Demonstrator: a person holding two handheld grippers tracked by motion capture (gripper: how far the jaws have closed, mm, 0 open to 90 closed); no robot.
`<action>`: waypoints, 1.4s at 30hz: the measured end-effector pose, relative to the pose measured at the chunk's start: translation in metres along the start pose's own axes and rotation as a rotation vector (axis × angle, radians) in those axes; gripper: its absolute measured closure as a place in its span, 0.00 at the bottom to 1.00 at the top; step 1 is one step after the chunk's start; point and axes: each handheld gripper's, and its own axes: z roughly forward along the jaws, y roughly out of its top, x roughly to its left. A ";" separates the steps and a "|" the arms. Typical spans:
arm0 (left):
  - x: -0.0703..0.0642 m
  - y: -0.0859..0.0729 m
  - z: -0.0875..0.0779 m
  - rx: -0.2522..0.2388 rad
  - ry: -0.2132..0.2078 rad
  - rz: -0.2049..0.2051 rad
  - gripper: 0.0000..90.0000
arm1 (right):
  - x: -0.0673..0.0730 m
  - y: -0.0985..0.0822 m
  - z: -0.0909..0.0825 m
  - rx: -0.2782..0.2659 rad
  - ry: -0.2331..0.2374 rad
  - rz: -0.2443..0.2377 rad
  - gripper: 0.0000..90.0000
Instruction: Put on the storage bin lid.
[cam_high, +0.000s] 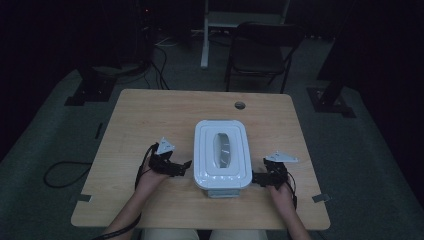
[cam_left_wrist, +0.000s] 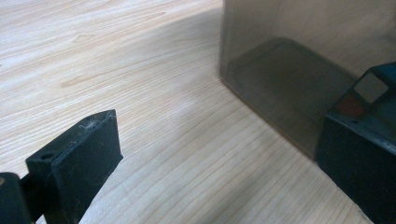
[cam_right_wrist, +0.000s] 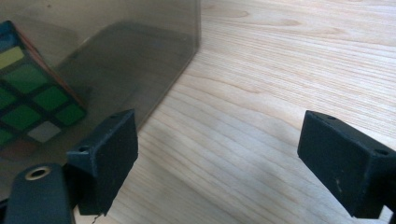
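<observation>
From above, a lidded box is being flanked mid-table by both grippers. In the left gripper view, jaws are being held open beside its smoky wall. Likewise the right gripper; a cube is being seen inside. Rigid, slick plastic is judged best gripped at the rim.

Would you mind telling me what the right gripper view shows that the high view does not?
The right gripper view alone: a puzzle cube with green, yellow and white tiles behind the box's smoky wall. The high view alone: the white lid with its clear window, the left gripper, both hands, a folding chair. Shared: the box, the wooden table and the right gripper, jaws apart beside the box.
</observation>
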 end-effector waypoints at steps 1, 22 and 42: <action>0.001 -0.001 -0.001 -0.001 0.000 -0.005 0.02 | -0.001 0.000 -0.001 -0.003 -0.001 0.000 0.14; 0.025 -0.019 -0.024 0.022 0.044 -0.053 0.02 | -0.021 -0.004 -0.023 -0.050 -0.089 0.021 0.14; 0.055 -0.049 -0.054 0.049 0.169 -0.121 0.02 | -0.048 -0.023 -0.044 -0.065 -0.251 0.081 0.14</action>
